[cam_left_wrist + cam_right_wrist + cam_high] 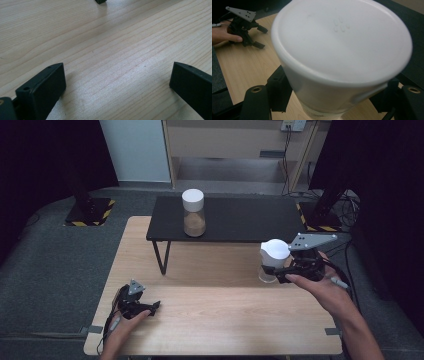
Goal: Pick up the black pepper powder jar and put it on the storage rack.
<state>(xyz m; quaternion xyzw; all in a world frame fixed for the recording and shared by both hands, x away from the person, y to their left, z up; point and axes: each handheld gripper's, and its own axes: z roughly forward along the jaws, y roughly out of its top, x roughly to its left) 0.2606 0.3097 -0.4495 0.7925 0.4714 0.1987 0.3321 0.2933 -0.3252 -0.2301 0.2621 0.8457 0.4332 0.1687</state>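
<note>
The right gripper [278,270] clamps a white-lidded jar [273,260], its jaws closed on the clear body just under the lid [342,40]. The jar is off the wooden table [210,320], near its right edge and in front of the low black shelf [240,217].

The step in hand appears to be carrying this jar, probably up to the shelf. To do it well:

- Keep the jar upright; the grip sits high on the body, so a tilt could let the base swing.
- Clear the shelf's front edge with the base before moving forward.
- Set the base flat on the shelf, apart from the jar standing there, before easing the jaws.

The left gripper [150,307] rests on the table near the left front corner, jaws wide apart with nothing between them.

Containers: a second jar [193,213] stands upright on the left part of the shelf, white lid on, its lower part filled with a brown granular material. The contents of the held jar cannot be told from these pictures.
</note>
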